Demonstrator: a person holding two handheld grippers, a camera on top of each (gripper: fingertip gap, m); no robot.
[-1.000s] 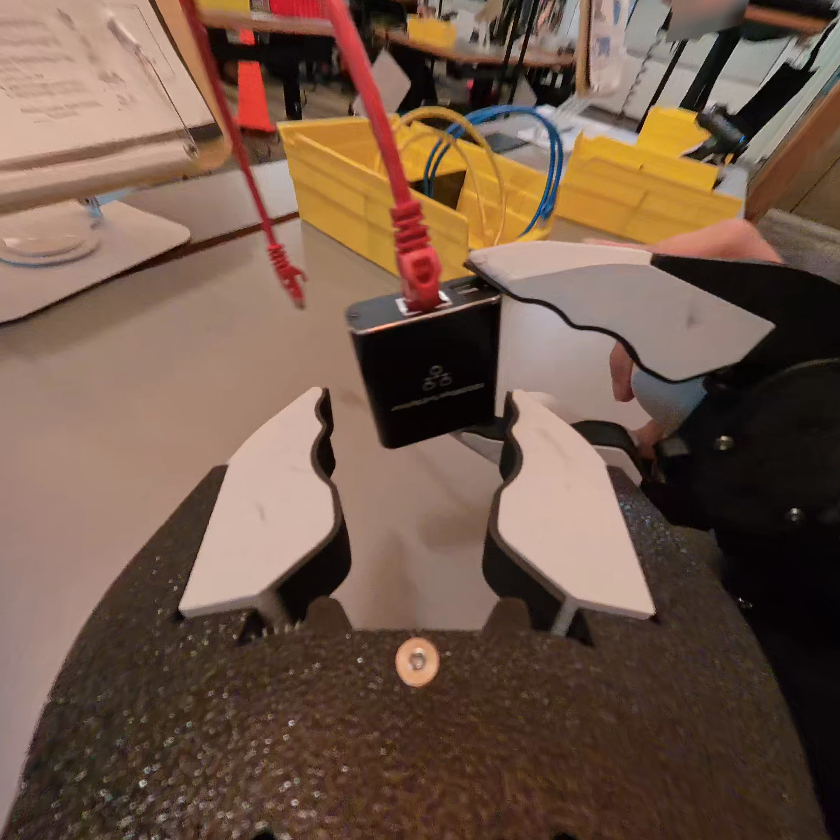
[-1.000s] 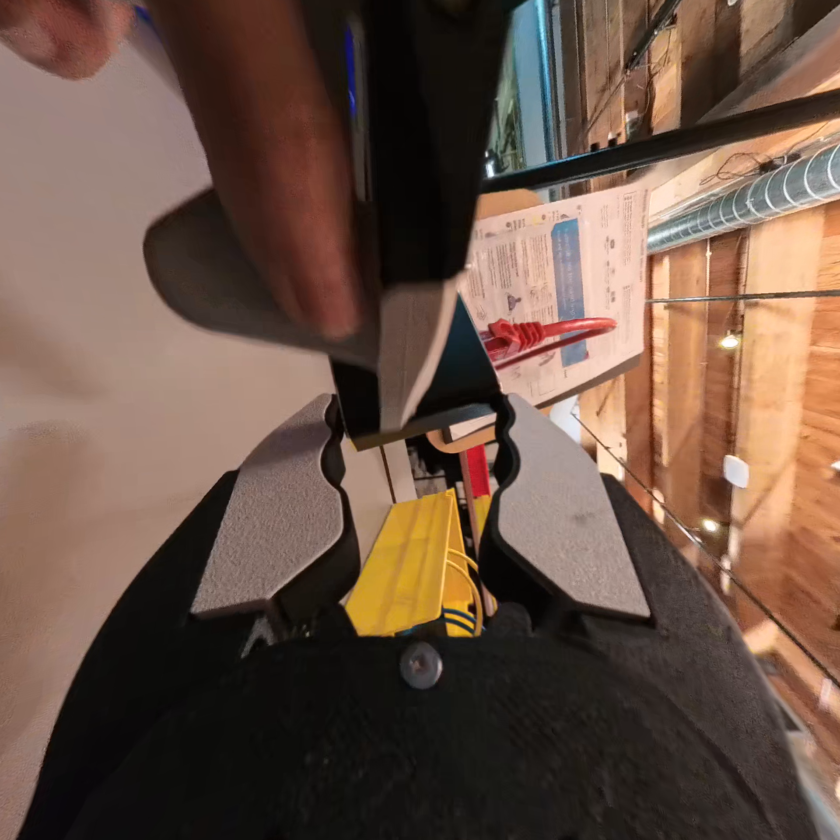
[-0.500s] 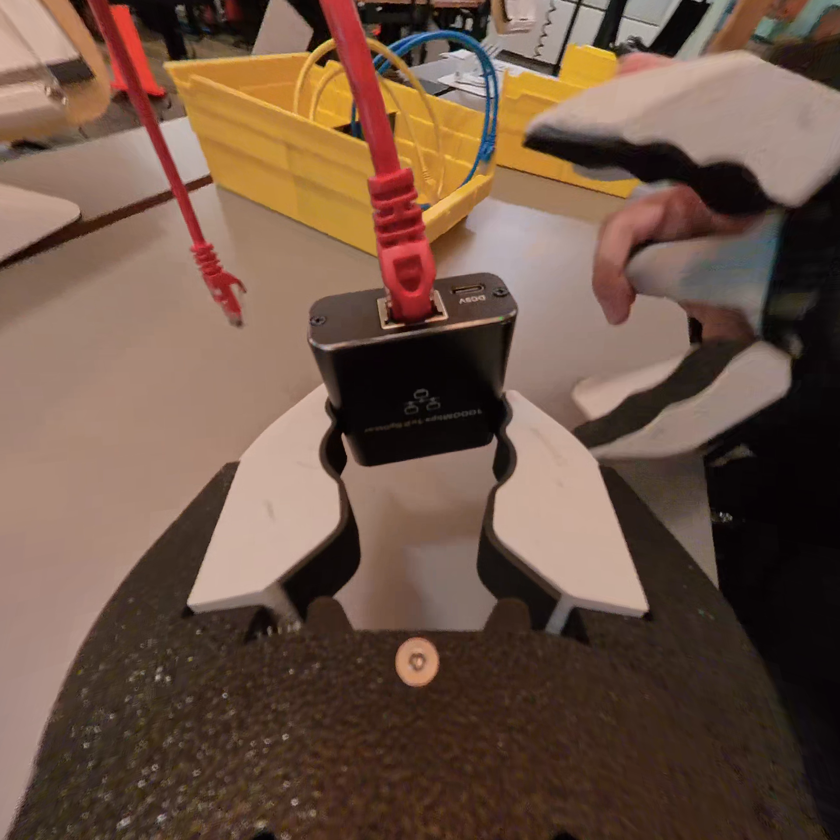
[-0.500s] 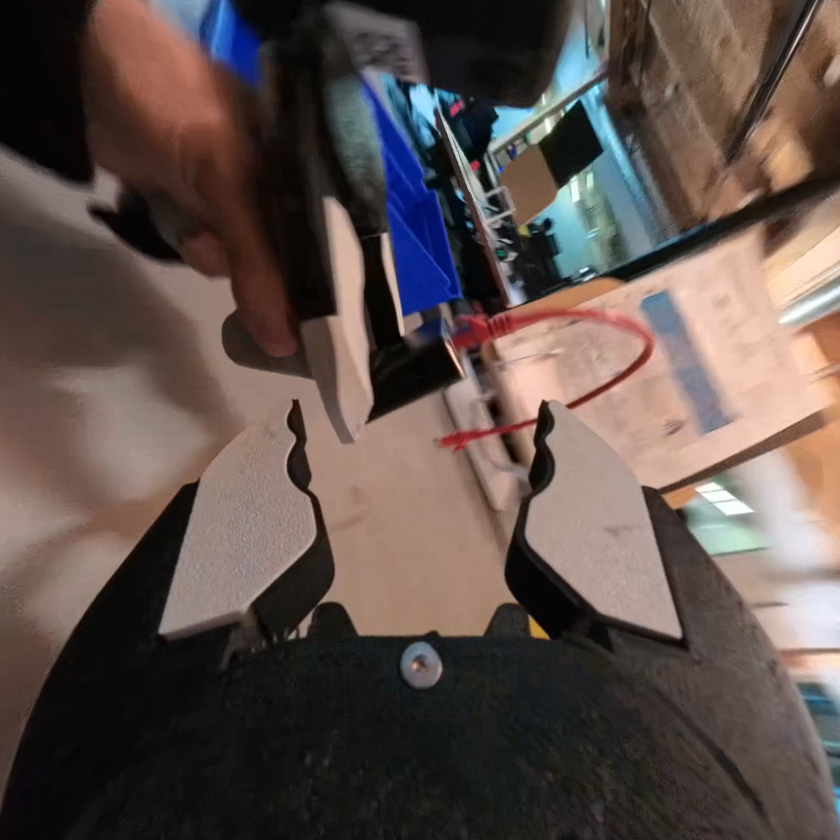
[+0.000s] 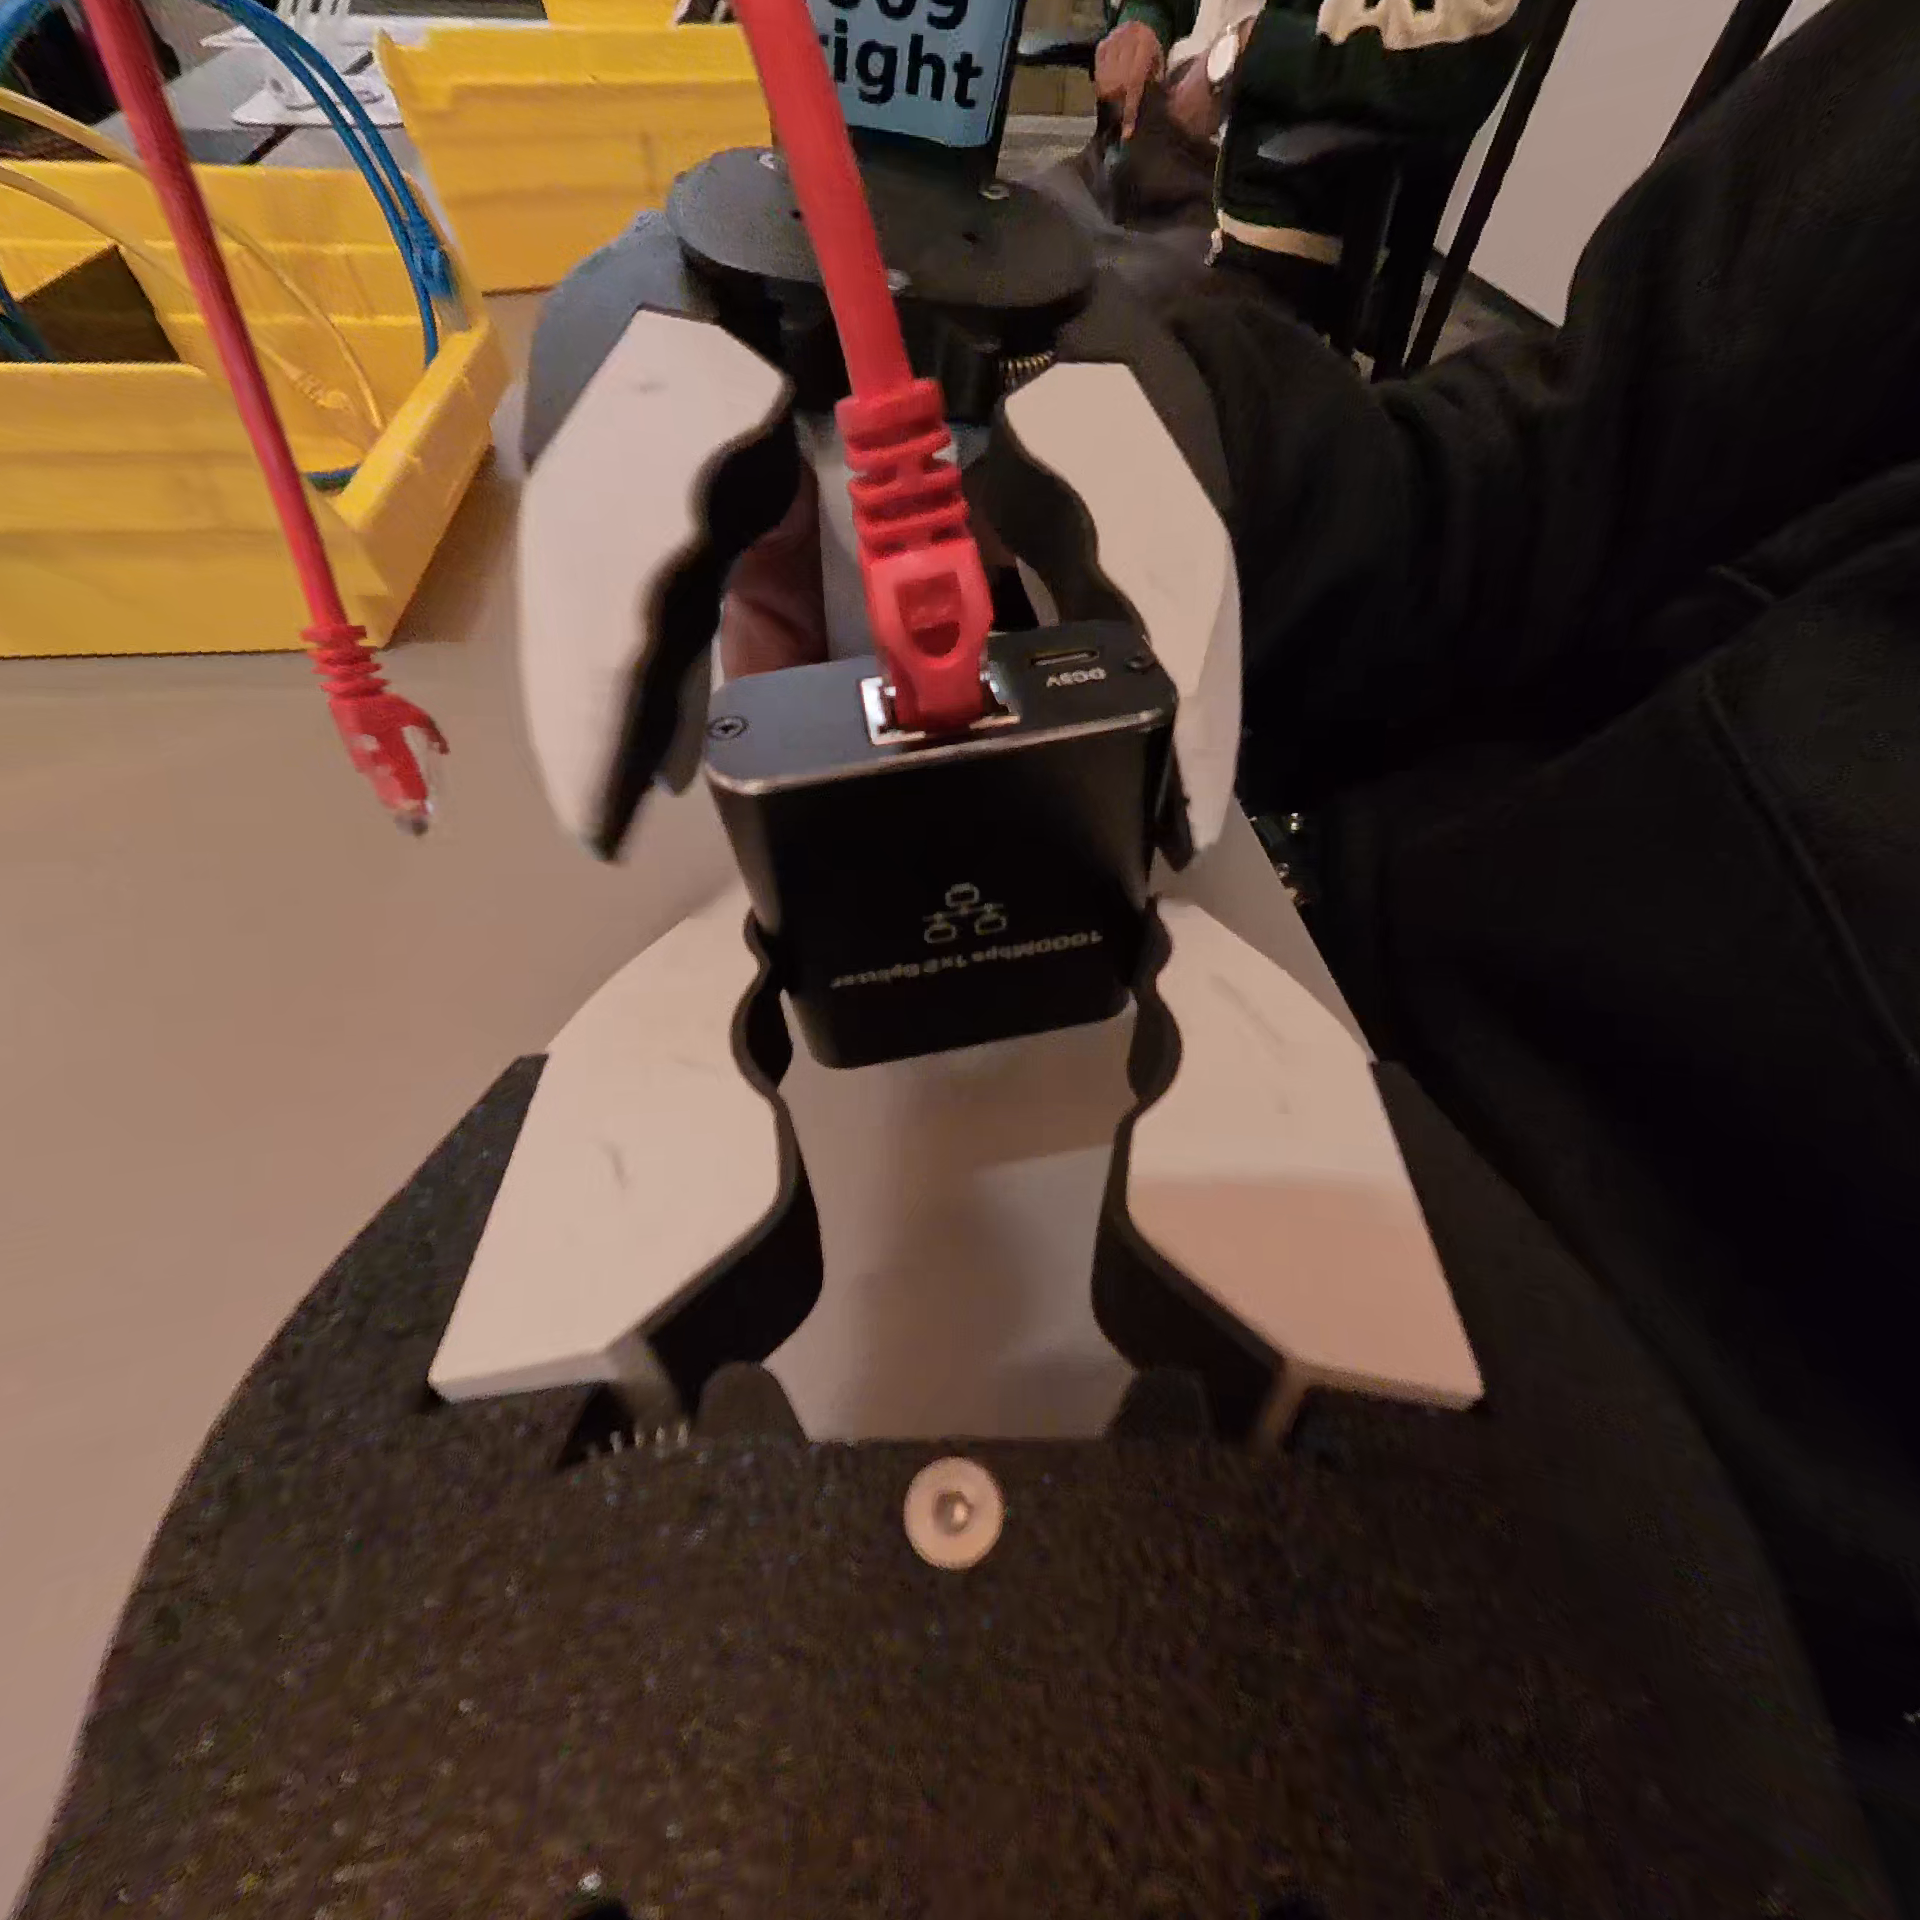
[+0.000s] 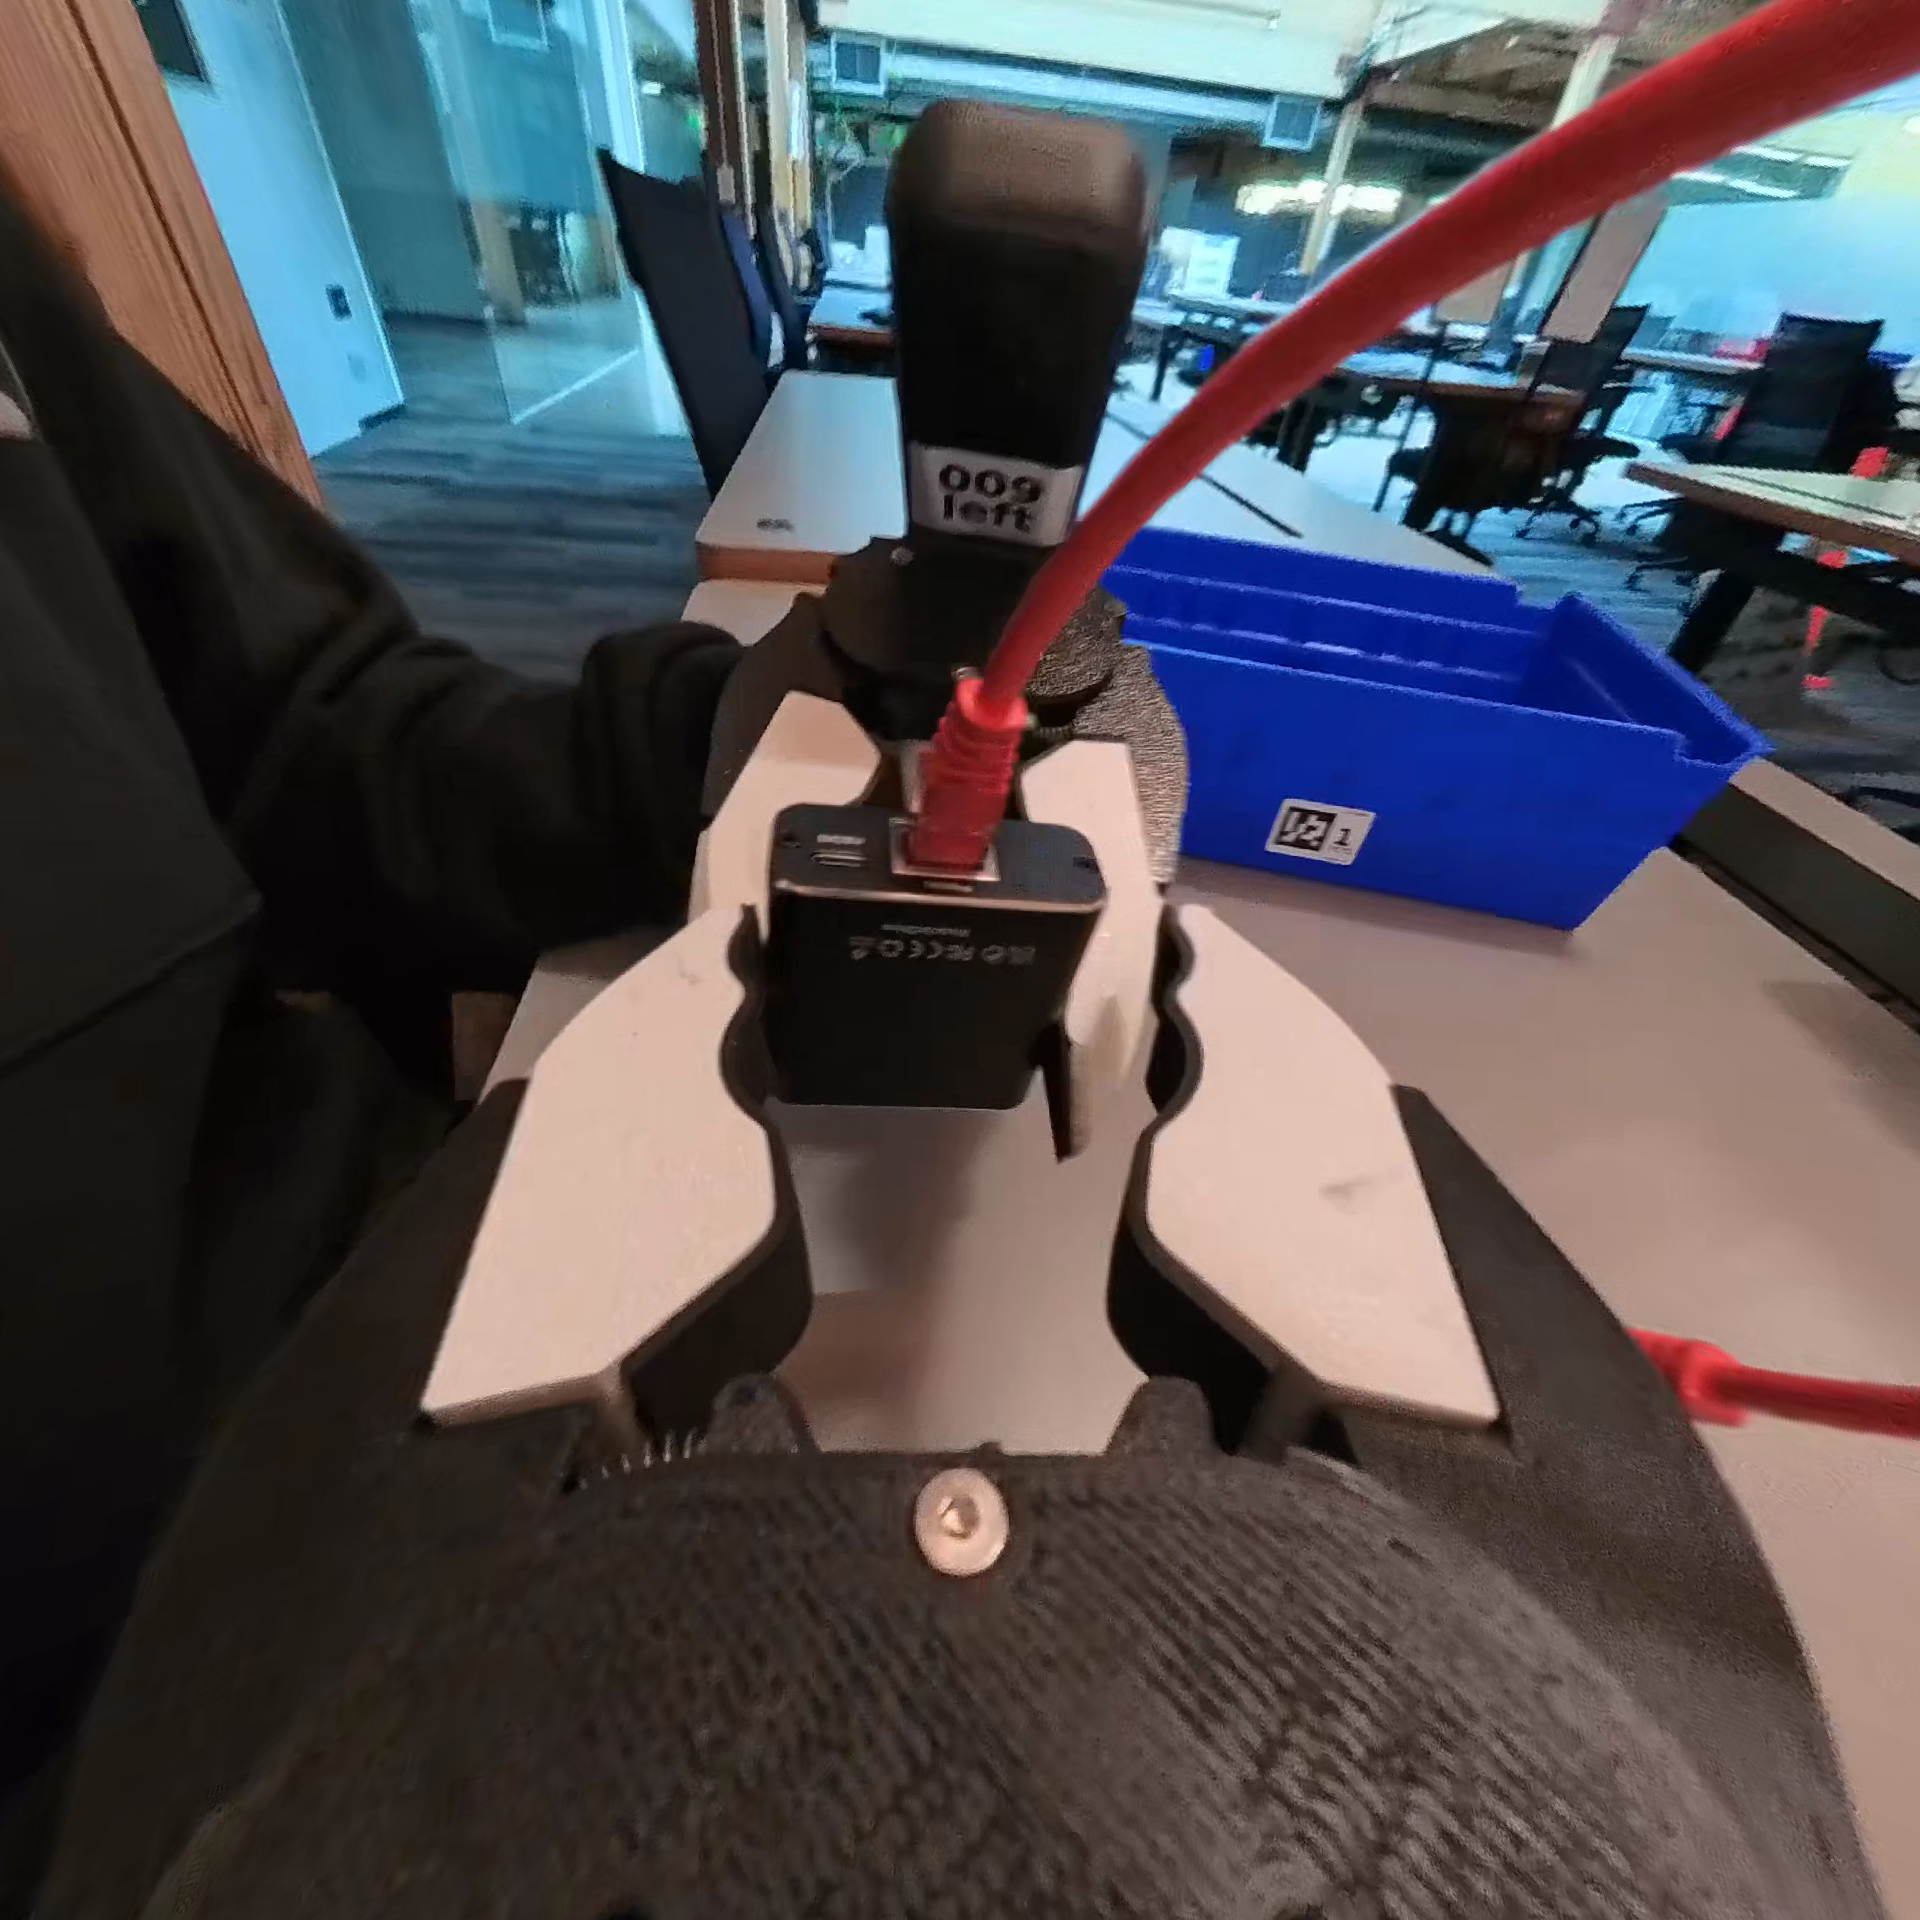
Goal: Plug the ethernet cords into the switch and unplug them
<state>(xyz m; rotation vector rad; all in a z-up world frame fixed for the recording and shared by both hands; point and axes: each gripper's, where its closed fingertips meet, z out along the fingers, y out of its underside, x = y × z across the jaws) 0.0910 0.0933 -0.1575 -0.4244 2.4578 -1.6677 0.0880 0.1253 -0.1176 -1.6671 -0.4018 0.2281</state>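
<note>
A small black switch (image 5: 951, 935) is held in the air by my left gripper (image 5: 951, 925), which is shut on its lower sides. A red ethernet cord's plug (image 5: 920, 592) sits in the port on the switch's top face. The cord's other red plug (image 5: 379, 727) hangs free at the left. My right gripper (image 6: 956, 920) faces the left one, open, with its fingers (image 5: 623, 582) on either side of the switch's plug end. In the right wrist view the switch (image 6: 914, 997) lies between my open fingers, with the red plug (image 6: 961, 790) beyond it.
Yellow bins (image 5: 239, 499) holding blue and yellow cables (image 5: 416, 239) stand at the back left of the beige table (image 5: 208, 1039). A blue bin (image 6: 1455, 748) stands on the table beyond the left gripper. A person's black sleeve (image 5: 1558, 727) fills the right side.
My left gripper closed on the switch, which the right gripper had held. The right gripper let go, swung round to face the plug end, and now straddles it, open.
</note>
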